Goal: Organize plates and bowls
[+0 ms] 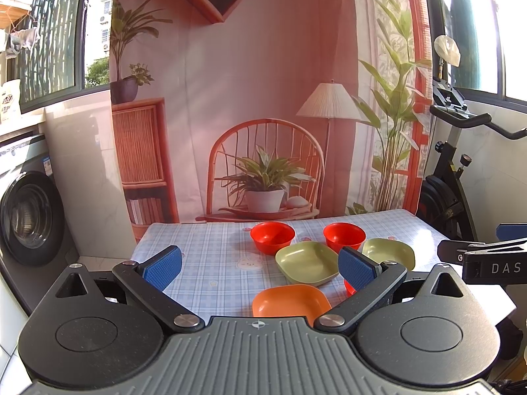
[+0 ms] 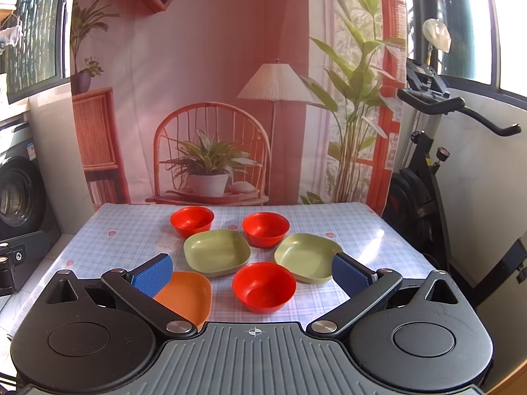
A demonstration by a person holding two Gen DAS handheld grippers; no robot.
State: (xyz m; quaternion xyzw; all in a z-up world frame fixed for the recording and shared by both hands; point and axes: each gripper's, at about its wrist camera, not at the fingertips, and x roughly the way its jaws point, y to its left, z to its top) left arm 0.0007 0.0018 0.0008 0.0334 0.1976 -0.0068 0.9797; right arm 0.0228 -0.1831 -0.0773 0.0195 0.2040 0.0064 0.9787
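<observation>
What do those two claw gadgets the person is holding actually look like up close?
Both look alike. The left gripper and the right gripper each have two black hinged arms with silver pivot bolts, tipped with blue, dimpled pads. Behind sits a grey ribbed body with a small crosshair mark, flanked by round black housings. White letters "DAS" mark the right gripper's side, seen from the left camera.

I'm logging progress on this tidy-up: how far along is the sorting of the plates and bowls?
Nothing looks done yet. The three red bowls, two green plates and orange plate sit singly on the table, none stacked. Nothing is in hand: the left gripper and right gripper are both open and empty. All the grouping remains.
</observation>
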